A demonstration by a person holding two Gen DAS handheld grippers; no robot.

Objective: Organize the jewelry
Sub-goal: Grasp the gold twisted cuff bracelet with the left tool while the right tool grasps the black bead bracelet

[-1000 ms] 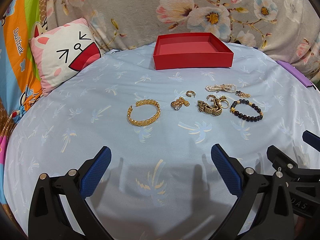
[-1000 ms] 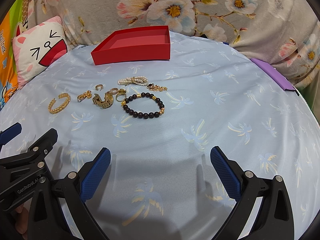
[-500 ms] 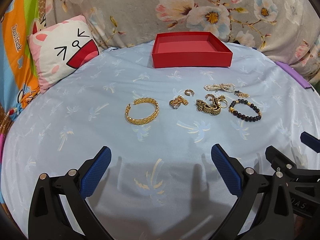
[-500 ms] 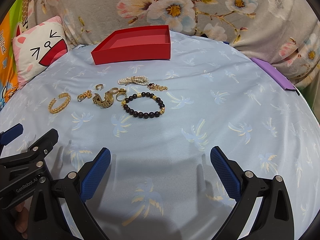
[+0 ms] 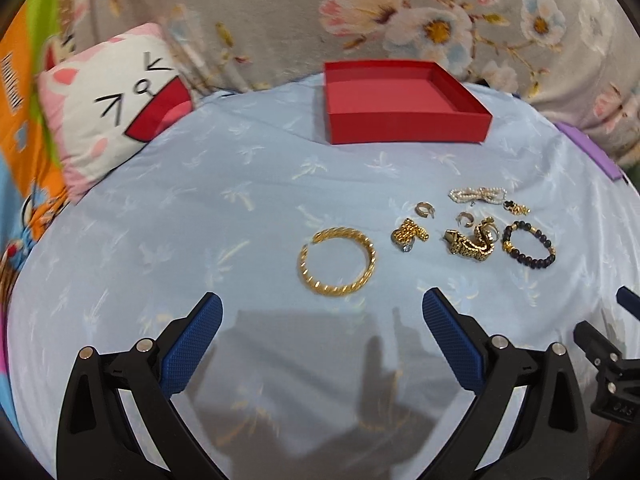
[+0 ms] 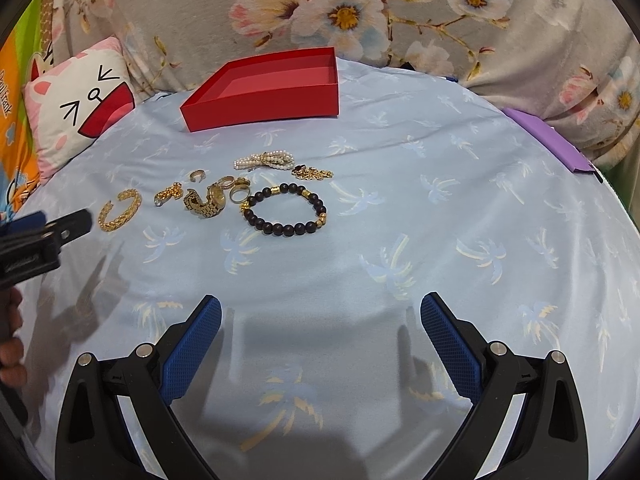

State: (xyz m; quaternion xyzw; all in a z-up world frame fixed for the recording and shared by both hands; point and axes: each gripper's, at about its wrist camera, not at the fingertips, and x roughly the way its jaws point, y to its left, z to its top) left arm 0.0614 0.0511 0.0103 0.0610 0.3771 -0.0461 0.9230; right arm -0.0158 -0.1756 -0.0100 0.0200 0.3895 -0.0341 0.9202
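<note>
Both hand-held grippers, left (image 5: 320, 312) and right (image 6: 320, 312), hover with fingers spread apart, holding nothing. I see the gold bangle (image 5: 337, 261) just ahead of my left one, jewelry trailing rightward, red box (image 5: 404, 104) beyond on the bed. Only the right view shows fingers (image 6: 10, 332) gripping the left tool.
</note>
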